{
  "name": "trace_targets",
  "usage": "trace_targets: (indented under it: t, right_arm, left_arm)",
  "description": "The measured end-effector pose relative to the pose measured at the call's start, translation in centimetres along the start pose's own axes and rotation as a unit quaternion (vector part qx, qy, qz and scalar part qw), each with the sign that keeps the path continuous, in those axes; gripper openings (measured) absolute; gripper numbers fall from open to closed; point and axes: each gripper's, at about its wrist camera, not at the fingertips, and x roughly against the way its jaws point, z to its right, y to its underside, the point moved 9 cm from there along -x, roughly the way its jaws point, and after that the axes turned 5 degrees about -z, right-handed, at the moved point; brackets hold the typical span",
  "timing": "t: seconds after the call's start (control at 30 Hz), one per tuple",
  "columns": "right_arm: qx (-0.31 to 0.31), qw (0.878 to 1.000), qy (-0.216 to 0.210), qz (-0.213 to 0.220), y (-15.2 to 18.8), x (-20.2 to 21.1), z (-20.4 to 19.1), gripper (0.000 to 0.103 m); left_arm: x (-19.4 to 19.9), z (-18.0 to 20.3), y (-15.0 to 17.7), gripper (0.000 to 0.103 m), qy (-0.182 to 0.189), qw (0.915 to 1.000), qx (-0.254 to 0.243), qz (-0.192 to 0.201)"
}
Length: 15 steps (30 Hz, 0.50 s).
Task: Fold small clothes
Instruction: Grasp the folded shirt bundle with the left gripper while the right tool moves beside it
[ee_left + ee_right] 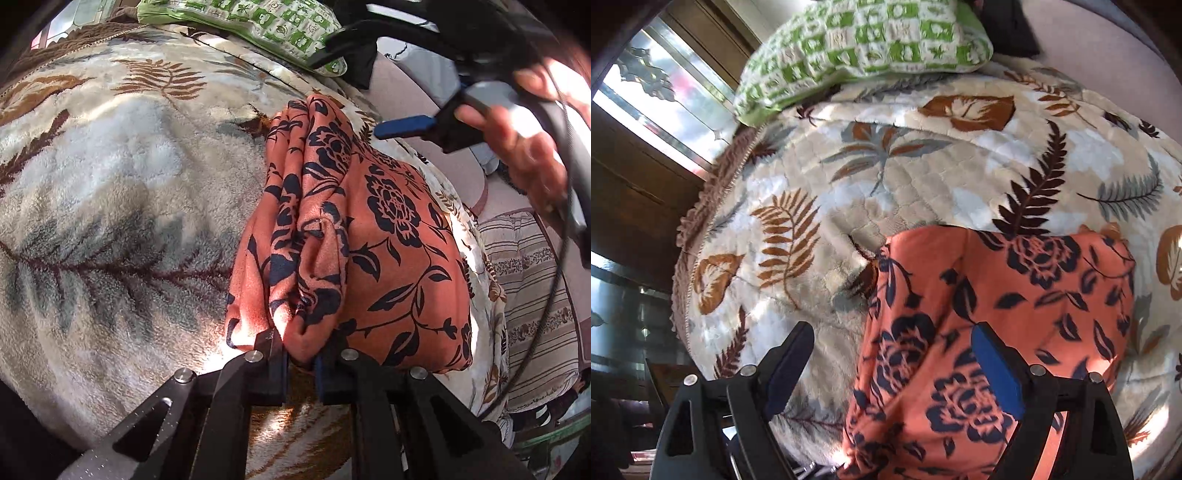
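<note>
A bed is covered by a plush cream blanket (923,177) printed with brown and grey leaves, with a sunlit window (665,96) seen beyond its edge. A green checked pillow (864,48) lies at the far end. The orange floral garment (369,229) is spread on the blanket; its bunched near edge is clamped in the left gripper (301,363). The right gripper (894,369) is held above the garment, jaws wide apart, nothing between them.

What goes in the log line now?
left gripper: shut on cloth | right gripper: open above cloth | blanket: underneath
</note>
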Motion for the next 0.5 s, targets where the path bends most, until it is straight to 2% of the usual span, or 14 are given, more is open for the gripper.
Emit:
trace_targets:
  t: [0.07, 0.1, 0.13, 0.17, 0.2, 0.23, 0.27, 0.37, 0.43, 0.5]
  right_arm:
    - [-0.008, 0.999, 0.030, -0.027, -1.1, -2.4, 0.0, 0.085]
    - [-0.015, 0.998, 0.040, -0.042, -1.0, -3.7, 0.3, 0.078]
    - [-0.017, 0.997, 0.055, -0.060, -0.7, -4.9, 0.6, 0.055]
    - [-0.011, 0.995, 0.080, -0.064, -0.6, -5.5, 1.1, 0.037]
    - [-0.005, 0.994, 0.088, -0.059, -0.5, -5.5, 1.2, 0.033]
    - [-0.005, 0.996, 0.076, -0.048, -0.7, -5.1, 1.1, 0.021]
    - [-0.009, 0.997, 0.062, -0.033, -1.0, -4.2, 0.8, 0.014]
    - [-0.021, 1.000, 0.015, -0.013, -1.8, -2.4, -0.8, 0.012]
    - [-0.029, 0.999, 0.003, -0.016, -1.9, -3.8, -0.9, 0.013]
    - [-0.044, 0.998, -0.037, -0.026, -1.4, -6.0, -0.6, 0.021]
  left_arm:
    - [-0.1, 0.0, -0.1, 0.013, 0.007, 1.0000, 0.001, -0.001]
    - [-0.1, -0.1, -0.1, 0.013, 0.007, 1.0000, -0.001, -0.002]
    - [0.0, -0.1, -0.1, 0.013, 0.008, 1.0000, -0.003, -0.001]
    - [0.0, -0.2, -0.1, 0.013, 0.009, 0.9999, -0.004, -0.002]
    - [0.1, -0.2, -0.1, 0.013, 0.012, 0.9999, -0.002, -0.001]
    - [0.4, -0.3, -0.2, 0.013, 0.012, 0.9999, -0.001, 0.002]
    - [0.8, -0.5, -0.3, 0.013, 0.009, 0.9999, -0.003, 0.008]
    - [1.0, -0.7, -0.3, 0.013, -0.002, 0.9998, -0.010, 0.016]
    - [0.9, -0.9, -0.2, 0.013, 0.000, 0.9999, -0.002, 0.016]
    - [0.9, -1.1, -0.2, 0.013, 0.003, 0.9999, 0.002, 0.016]
